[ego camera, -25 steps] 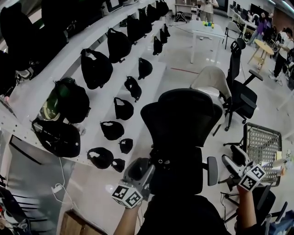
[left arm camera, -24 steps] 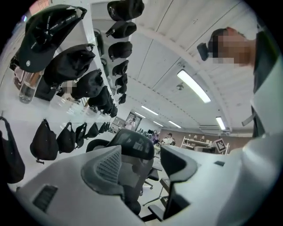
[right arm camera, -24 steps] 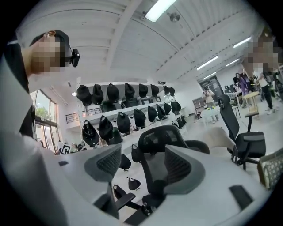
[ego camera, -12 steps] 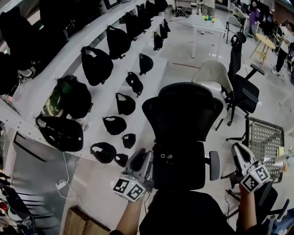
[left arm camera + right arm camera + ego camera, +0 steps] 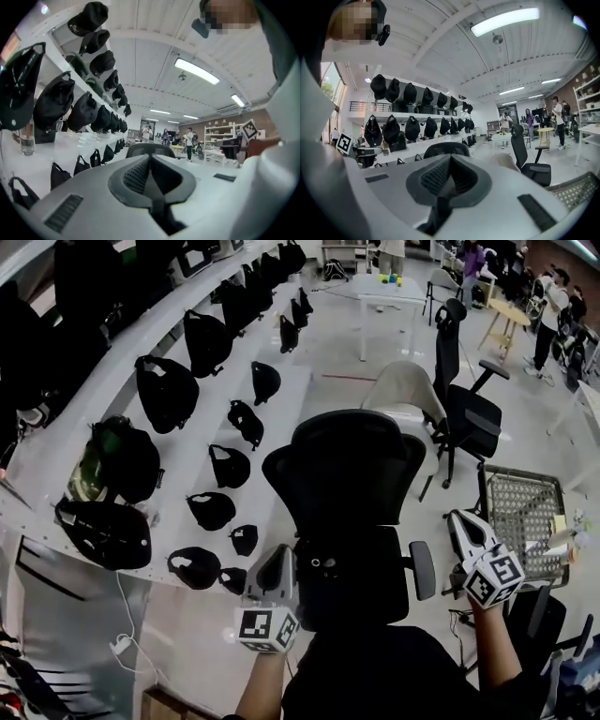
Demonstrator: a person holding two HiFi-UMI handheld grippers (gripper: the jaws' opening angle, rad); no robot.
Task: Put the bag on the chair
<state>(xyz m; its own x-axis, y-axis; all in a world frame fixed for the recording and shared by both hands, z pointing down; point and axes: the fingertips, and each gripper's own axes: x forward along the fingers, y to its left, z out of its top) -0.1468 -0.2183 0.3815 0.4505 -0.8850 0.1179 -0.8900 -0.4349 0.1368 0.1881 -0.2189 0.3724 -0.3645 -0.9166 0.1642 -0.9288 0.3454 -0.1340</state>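
Plainly, black bags (image 5: pixel 166 390) sit in rows on the white stepped shelves (image 5: pixel 192 448) to my left; which one is meant I cannot tell. They lie well apart from the black office chair (image 5: pixel 345 474), which stands right before me with its back towards me and its seat hidden. My left gripper (image 5: pixel 283 557) hovers just beside the backrest's lower left edge, and my right gripper (image 5: pixel 461 521) is near the right armrest (image 5: pixel 423 570). Both pairs of jaws have just closed, pads together, nothing between them.
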